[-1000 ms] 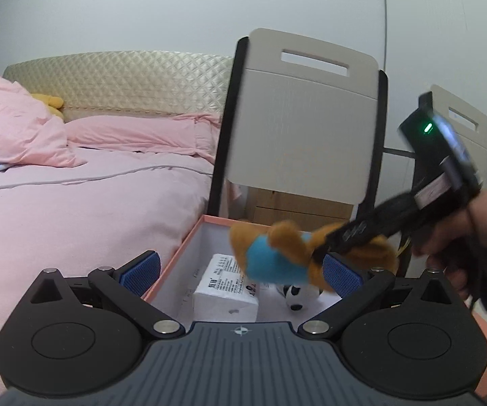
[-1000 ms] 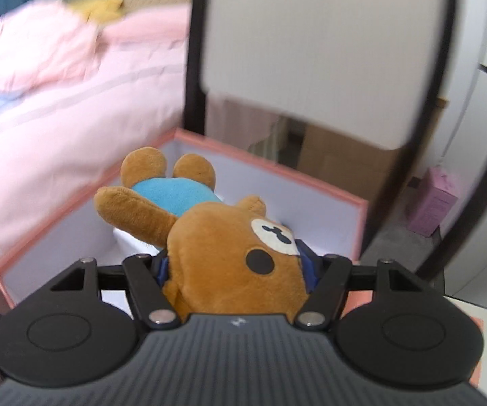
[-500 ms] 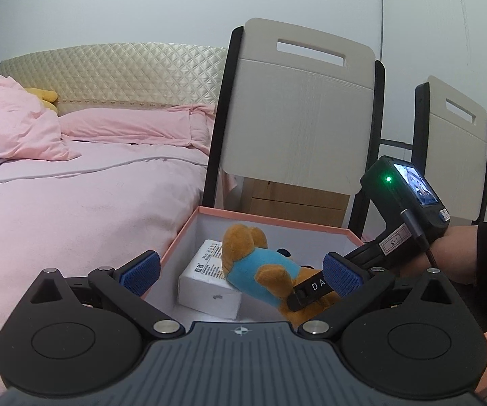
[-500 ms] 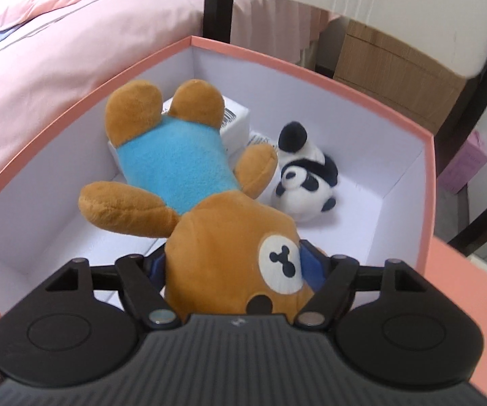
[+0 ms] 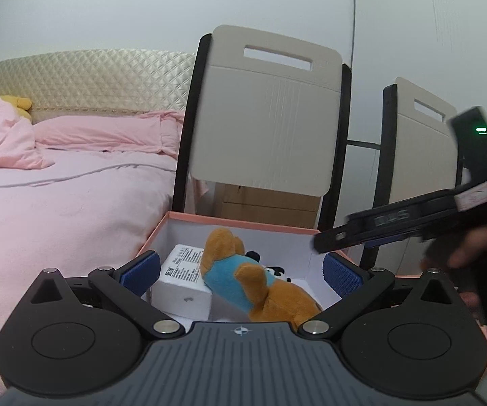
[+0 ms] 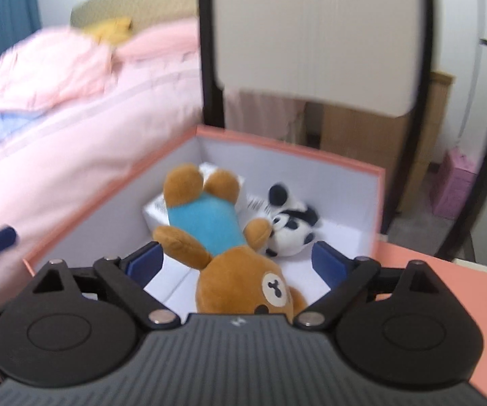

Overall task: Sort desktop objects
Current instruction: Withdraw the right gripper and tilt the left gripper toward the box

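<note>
A brown plush bear in a blue shirt point(image 6: 216, 237) point(image 5: 243, 280) lies inside the pink box with a white interior point(image 6: 294, 155) point(image 5: 240, 223), partly on a white carton point(image 5: 182, 280) point(image 6: 155, 208). A small panda plush point(image 6: 290, 226) point(image 5: 273, 270) rests beside it. My right gripper point(image 6: 236, 260) is open above the bear's head, touching nothing; in the left wrist view the right gripper point(image 5: 341, 240) hovers over the box's right side, held by a hand point(image 5: 463, 253). My left gripper point(image 5: 240, 270) stands open at the box's near edge with nothing between its fingers.
A bed with pink bedding point(image 5: 57, 203) point(image 6: 74, 101) runs along the left of the box. Two folding chairs point(image 5: 267, 115) point(image 5: 422, 128) stand behind it, with a cardboard box point(image 5: 267, 203) under the nearer one. A pink table surface point(image 6: 446, 287) lies to the right.
My right gripper has opened and let go of the bear, which now lies in the box, and it has lifted and drawn back. The left gripper stayed open and nearly still.
</note>
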Available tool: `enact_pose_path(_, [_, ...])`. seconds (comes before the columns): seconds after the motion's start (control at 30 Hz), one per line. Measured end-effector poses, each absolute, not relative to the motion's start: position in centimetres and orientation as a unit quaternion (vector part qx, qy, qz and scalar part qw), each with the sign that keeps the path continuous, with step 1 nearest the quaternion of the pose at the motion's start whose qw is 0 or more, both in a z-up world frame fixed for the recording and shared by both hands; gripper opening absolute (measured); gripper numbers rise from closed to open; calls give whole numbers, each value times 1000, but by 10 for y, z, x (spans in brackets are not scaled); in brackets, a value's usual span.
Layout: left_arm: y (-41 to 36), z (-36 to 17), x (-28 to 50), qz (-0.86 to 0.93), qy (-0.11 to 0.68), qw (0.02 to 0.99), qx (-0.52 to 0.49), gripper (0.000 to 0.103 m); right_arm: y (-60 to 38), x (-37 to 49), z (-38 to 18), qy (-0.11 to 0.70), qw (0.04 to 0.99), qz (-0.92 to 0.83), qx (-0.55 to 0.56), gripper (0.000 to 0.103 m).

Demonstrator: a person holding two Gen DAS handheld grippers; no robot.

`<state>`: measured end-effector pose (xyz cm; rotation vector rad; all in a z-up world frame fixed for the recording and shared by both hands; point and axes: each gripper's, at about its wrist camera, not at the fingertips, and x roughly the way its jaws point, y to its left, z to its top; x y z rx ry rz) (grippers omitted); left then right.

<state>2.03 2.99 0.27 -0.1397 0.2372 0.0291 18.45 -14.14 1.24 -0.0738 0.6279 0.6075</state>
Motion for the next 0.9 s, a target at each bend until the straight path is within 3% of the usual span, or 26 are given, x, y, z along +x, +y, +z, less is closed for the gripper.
enact_pose_path(0.47, [0,-8,16,20,107,994,-25,103,-270,60,-12,125,974,188,35,103])
enact_pose_path(0.77, [-27,17,7,70,62,996,-2,103,-295,35,-33,54,983,171,48,103])
enact_pose_path(0.9, [-41,14,10,93,80,992,0,103,-300,35,-35,29,984,168,56,103])
